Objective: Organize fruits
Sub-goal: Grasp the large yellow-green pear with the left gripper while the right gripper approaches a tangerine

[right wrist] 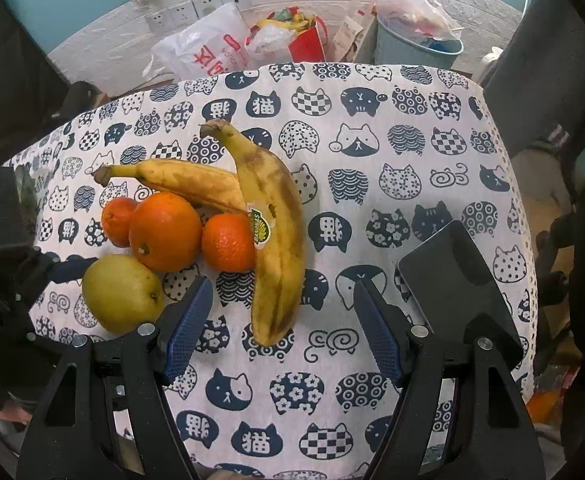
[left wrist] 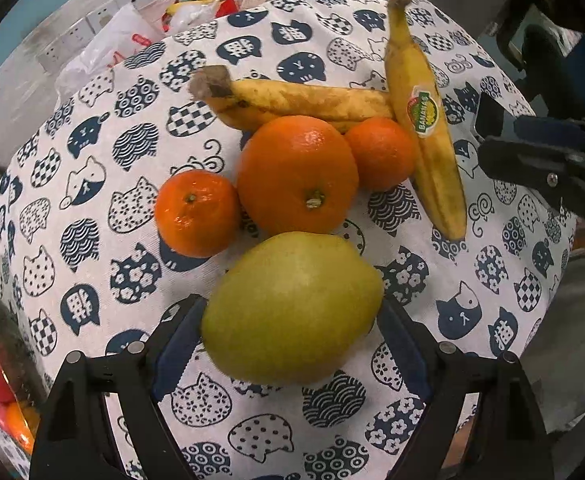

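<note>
1. Left wrist view: the pear [left wrist: 292, 308] lies low in the centre of the frame on the cat-print cloth [left wrist: 92, 184] of the worktop, long axis slanting from lower left to upper right, between the fingers of the left tool [left wrist: 292, 328]; its jaws stand wide, and I cannot tell whether the pads touch the skin.
2. Just above the pear sits the large orange [left wrist: 297, 174], stem scar facing the camera, with a small mandarin [left wrist: 196, 214] touching it on the left and another mandarin [left wrist: 380, 152] on the right.
3. Behind them one banana [left wrist: 292, 100] lies nearly level, stem to the left; the stickered banana [left wrist: 424, 120] runs steeply, stem toward the top of the frame.
4. Right wrist view: the right tool [right wrist: 284, 328] is released, empty, with the stickered banana's lower tip between its blue pads [right wrist: 188, 328].
5. A dark flat slab [right wrist: 452, 280] lies at lower right on the cloth.
</note>
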